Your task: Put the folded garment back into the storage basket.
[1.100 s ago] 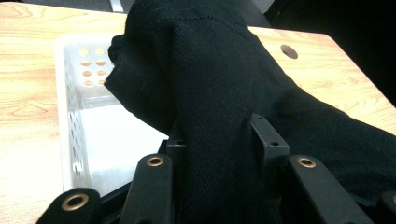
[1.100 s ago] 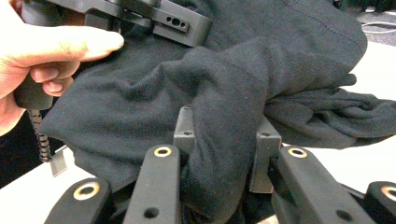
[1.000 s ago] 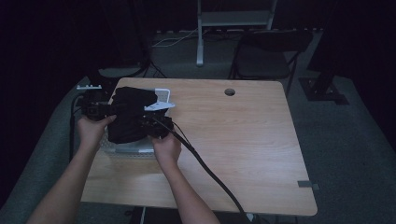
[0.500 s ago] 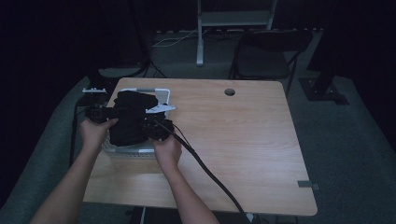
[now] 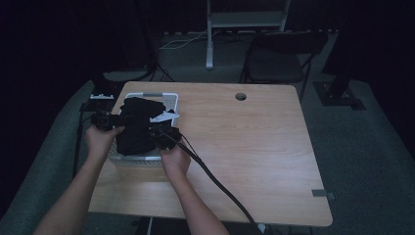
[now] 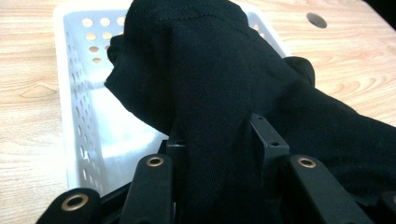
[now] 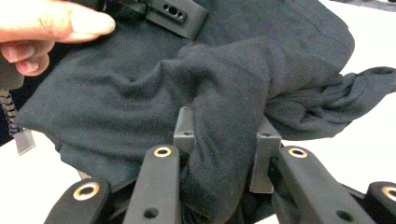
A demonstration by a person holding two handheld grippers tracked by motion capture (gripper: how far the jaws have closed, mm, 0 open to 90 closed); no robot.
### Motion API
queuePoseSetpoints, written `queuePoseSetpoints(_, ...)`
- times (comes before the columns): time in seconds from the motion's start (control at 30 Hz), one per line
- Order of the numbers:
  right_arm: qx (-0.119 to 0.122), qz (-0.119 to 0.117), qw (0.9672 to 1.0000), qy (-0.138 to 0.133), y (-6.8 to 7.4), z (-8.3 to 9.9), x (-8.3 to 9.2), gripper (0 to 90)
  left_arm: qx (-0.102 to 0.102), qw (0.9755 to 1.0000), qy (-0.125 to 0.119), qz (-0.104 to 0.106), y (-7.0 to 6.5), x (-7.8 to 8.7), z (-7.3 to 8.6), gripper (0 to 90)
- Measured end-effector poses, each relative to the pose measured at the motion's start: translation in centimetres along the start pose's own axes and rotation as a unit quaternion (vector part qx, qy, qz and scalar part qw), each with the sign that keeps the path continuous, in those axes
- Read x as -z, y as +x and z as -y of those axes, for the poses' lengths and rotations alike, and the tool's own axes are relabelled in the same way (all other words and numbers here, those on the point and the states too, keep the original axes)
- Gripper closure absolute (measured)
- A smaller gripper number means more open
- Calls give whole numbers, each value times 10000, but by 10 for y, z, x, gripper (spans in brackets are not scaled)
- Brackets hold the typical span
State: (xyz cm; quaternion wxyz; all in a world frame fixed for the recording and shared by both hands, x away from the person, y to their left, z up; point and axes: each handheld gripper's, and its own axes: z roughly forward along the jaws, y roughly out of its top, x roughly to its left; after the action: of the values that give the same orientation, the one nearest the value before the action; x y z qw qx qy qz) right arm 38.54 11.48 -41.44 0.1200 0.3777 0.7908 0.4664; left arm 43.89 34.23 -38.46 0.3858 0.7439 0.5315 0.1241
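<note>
Item: black cloth [image 5: 139, 126] — held over a white perforated basket [image 5: 169, 98] at the left end of the counter [image 5: 254, 147].

Left tool [image 6: 217, 140]: jaws pinched on a thick fold of the cloth, fabric bulging between them and draped on toward the basket's far side.

Right tool [image 7: 224, 135]: jaws clamped on another bunched fold at the cloth's opposite side; my left hand [image 7: 42, 28] shows beyond it.

Position, high view: I have the left tool [image 5: 105, 120] at the basket's left edge and the right tool [image 5: 164, 137] at its near-right corner, the cloth bundled between them above the basket.

Step in hand, as I judge it: lowering the cloth into the basket. To do it well, I should keep both grips firm, bring the two tools down level together so the bundle sinks inside the walls, and tuck in the loose tail at the far side before letting go — otherwise it may hang over the rim.

Container: one basket, white interior partly visible under the cloth; I see nothing else inside, though the cloth hides much of its floor.
</note>
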Motion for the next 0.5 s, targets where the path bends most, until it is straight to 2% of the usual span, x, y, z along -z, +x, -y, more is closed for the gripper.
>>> queuePoseSetpoints(0.3, -97, -7, 9999, 45, -1, 2, -2, 705, -24, 10000, 59, -36, 0, -2, 2, 661)
queuePoseSetpoints(0.43, 102, 143, 9998, 95, 2, 2, -3, 703, -71, 9999, 118, -64, -1, -4, 2, 650)
queuePoseSetpoints(0.5, 85, 141, 9998, 114, 2, 2, -3, 703, -123, 9997, 175, -119, -2, -4, 2, 649)
